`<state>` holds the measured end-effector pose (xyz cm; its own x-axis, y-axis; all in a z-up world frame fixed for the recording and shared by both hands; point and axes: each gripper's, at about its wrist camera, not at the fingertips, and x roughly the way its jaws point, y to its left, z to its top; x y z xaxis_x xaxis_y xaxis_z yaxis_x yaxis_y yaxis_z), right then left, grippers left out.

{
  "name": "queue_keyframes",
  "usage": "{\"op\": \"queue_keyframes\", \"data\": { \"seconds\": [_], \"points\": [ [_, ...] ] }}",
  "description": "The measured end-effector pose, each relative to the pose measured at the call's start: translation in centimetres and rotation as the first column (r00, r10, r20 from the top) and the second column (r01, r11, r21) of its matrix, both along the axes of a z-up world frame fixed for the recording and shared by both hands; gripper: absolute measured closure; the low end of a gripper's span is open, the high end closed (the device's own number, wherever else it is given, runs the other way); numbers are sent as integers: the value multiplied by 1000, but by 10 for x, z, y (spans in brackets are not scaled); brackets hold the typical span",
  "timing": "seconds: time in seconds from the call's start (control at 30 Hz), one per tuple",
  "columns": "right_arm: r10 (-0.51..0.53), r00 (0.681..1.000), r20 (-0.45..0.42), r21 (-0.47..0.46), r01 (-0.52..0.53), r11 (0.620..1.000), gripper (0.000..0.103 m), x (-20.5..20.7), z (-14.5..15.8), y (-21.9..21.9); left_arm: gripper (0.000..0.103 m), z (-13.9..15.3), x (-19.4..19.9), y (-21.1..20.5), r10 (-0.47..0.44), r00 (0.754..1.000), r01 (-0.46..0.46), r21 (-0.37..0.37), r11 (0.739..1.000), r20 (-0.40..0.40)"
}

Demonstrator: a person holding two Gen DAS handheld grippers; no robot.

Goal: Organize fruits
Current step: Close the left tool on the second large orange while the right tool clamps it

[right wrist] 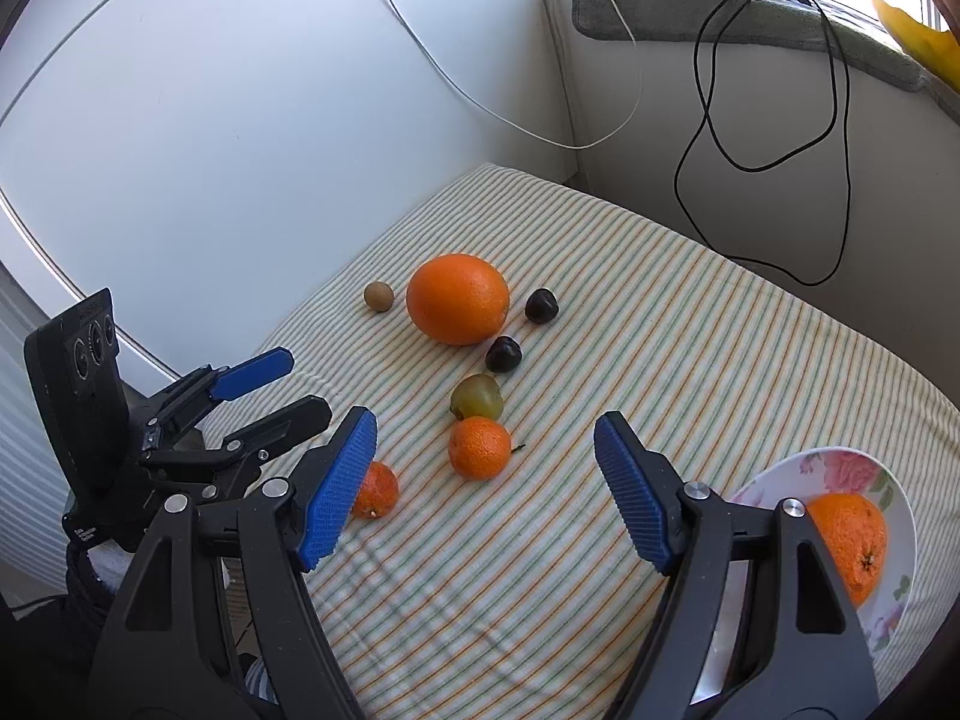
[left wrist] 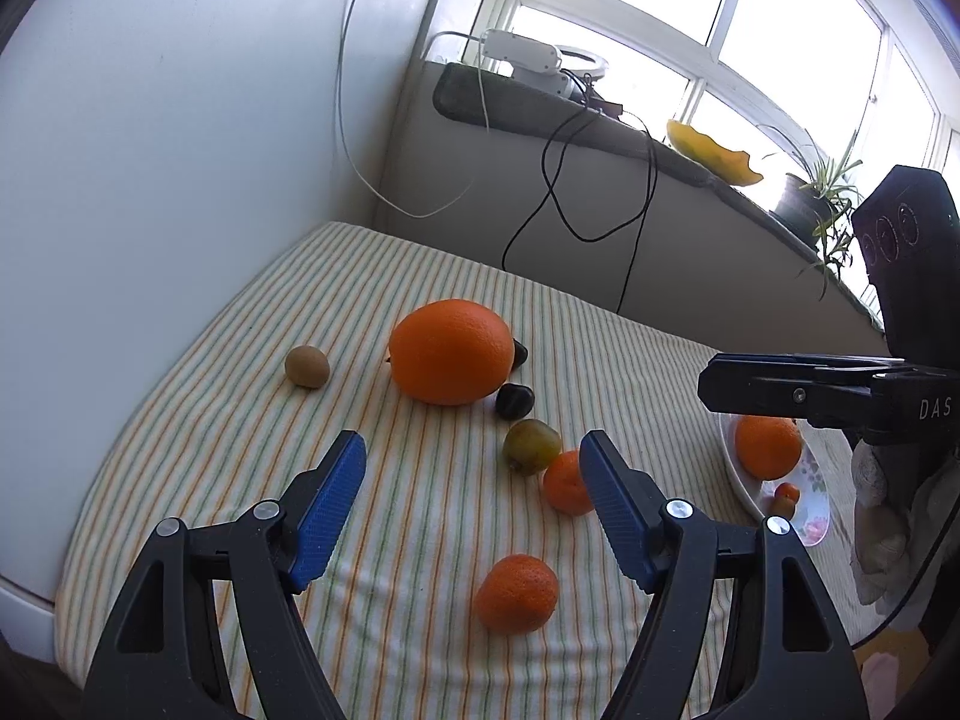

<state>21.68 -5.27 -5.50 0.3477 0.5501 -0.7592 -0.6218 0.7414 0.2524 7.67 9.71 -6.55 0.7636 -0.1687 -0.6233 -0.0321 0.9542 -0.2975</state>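
Observation:
On the striped cloth [left wrist: 252, 420] lie a large orange [left wrist: 451, 351] [right wrist: 458, 298], a brown kiwi [left wrist: 307, 366] [right wrist: 378, 296], two dark plums [right wrist: 542, 305] [right wrist: 503, 354], a green plum [left wrist: 531, 446] [right wrist: 477, 397] and two tangerines [left wrist: 567, 483] [left wrist: 517, 594]. A flowered plate [right wrist: 840, 468] [left wrist: 810, 516] at the right holds an orange [right wrist: 852, 546] [left wrist: 768, 446] and a small orange fruit [left wrist: 786, 498]. My left gripper [left wrist: 473, 444] [right wrist: 309, 381] hovers open above the nearer tangerine [right wrist: 375, 489]. My right gripper [right wrist: 486, 422] [left wrist: 714, 384] hangs open, empty, over the farther tangerine [right wrist: 480, 447], beside the plate.
A white wall borders the cloth on the left. Black and white cables [right wrist: 840, 120] hang from a sill with a power strip [left wrist: 522, 54], a yellow dish [left wrist: 714, 153] and a plant [left wrist: 828, 204]. A pale bundled cloth [left wrist: 876, 510] sits beyond the plate.

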Motion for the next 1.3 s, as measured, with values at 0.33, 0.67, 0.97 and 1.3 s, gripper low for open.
{"op": "queue_keyframes", "data": {
  "seconds": [0.33, 0.67, 0.97, 1.3],
  "points": [
    [-18, 987, -159, 98, 34, 995, 25, 47, -21, 31, 29, -14, 31, 16, -15, 999, 13, -60, 998, -30],
    [-68, 955, -289, 164, 120, 979, 25, 82, -49, 49, 29, -27, 66, 20, -44, 997, 37, -108, 993, -67],
    [-69, 943, -325, 160, 127, 979, 25, 101, -63, 72, 29, -36, 84, 24, -49, 995, 37, -136, 990, -88],
    [-65, 933, -353, 136, 121, 983, 25, 114, -77, 86, 25, -45, 102, 24, -70, 989, 50, -148, 988, -129]
  ]
}}
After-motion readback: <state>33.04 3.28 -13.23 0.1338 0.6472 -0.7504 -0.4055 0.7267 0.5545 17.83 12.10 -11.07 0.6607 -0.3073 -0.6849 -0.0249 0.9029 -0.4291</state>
